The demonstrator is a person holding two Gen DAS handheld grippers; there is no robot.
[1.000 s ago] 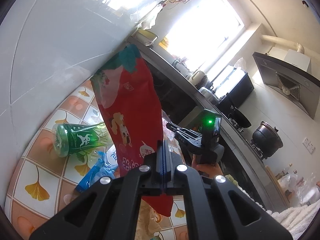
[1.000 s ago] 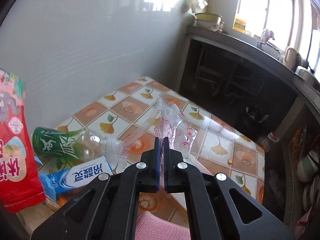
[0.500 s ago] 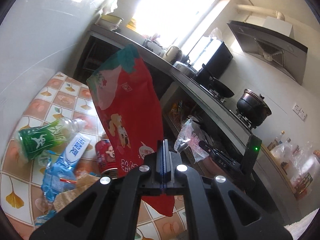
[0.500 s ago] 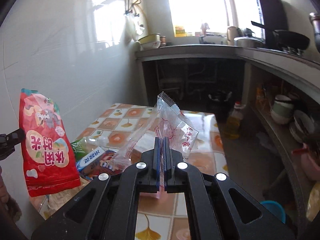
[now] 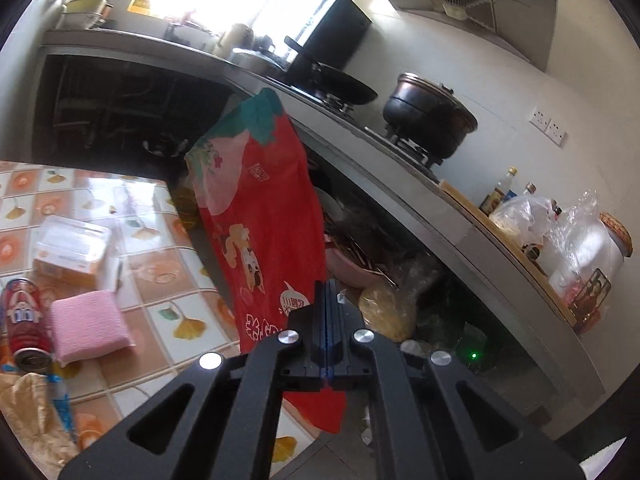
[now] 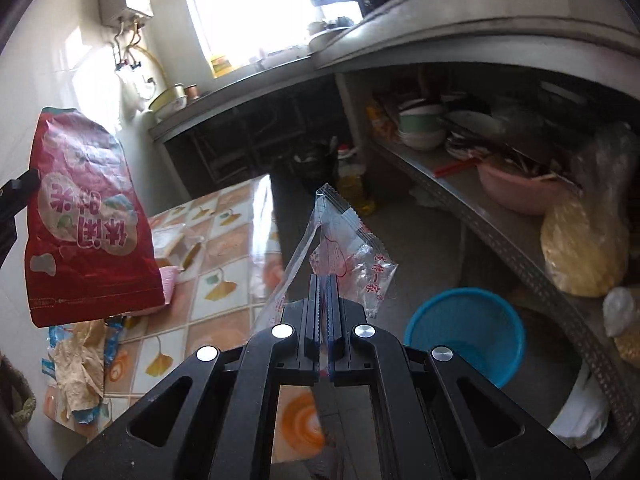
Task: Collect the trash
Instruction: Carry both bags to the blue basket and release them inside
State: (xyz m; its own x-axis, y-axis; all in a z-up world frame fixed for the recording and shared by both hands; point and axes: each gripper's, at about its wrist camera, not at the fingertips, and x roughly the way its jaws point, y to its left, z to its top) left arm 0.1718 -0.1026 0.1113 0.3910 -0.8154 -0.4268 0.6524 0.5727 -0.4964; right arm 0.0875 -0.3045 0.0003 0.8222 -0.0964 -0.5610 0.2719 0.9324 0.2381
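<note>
On the left we see the tiled table (image 5: 160,256) with a red can (image 5: 24,320) lying beside a pink sponge (image 5: 90,326), and our left gripper (image 5: 326,292) clenched on a red snack bag (image 5: 256,216) held up in the air past the table's edge. Further right, our right gripper (image 6: 324,284) pinches a clear plastic wrapper (image 6: 344,240), raised above the floor near a blue basin (image 6: 468,332).

Both hands are swinging away from the wall & bench (image 5: 168,304), toward the kitchen shelves. Red bag (image 5: 260,240) & clear wrapper (image 6: 344,248) are now hanging past the bench edge; blue basket (image 6: 464,332) is coming into view.
</note>
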